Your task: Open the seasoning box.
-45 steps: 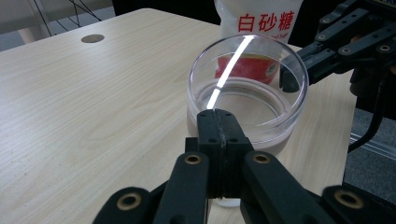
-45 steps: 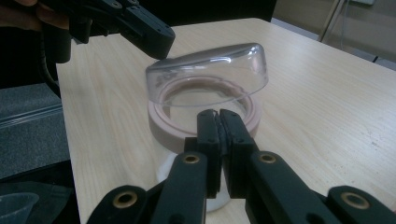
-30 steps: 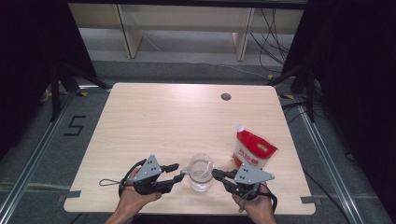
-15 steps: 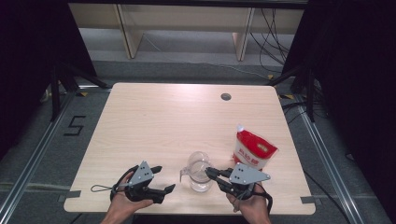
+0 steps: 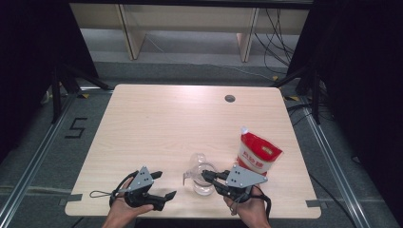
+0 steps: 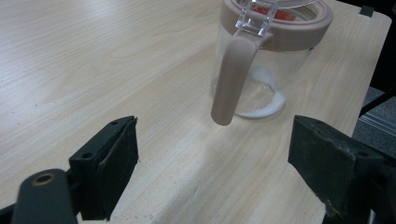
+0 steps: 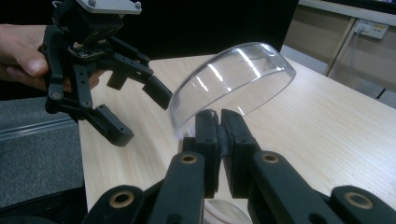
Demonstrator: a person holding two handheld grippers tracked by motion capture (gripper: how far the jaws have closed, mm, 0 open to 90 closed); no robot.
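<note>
- We see the right tongs (image 5: 207,175) pressed together on the rim of a clear lid (image 7: 233,84); in the right gripper view the two black jaws meet with almost no gap at the lid's lower edge.
- The lid is a transparent domed plastic shell, glossy with light streaks, tilted up and open above the jar (image 5: 202,178).
- The left tongs (image 5: 164,185) stand wide apart, holding nothing; in the left gripper view the jaws flank bare wood, well short of the jar.
- The jar (image 6: 261,60) sits on the bench (image 5: 180,123) near its front edge, between the two tongs, upright.
- Its body is clear and round, with a matte beige band around the top and a beige handle (image 6: 231,77) that hangs down the side facing the left tongs; a clear hinge piece sits where the handle meets the band.
- A thin layer of white grains lies along the jar's bottom.
- A red and white pouch (image 5: 258,152) stands just beside the jar, to its right, soft-sided with a white spout corner.
- The bench is pale wood grain, smooth, with a dark round hole (image 5: 230,99) near the far edge.
</note>
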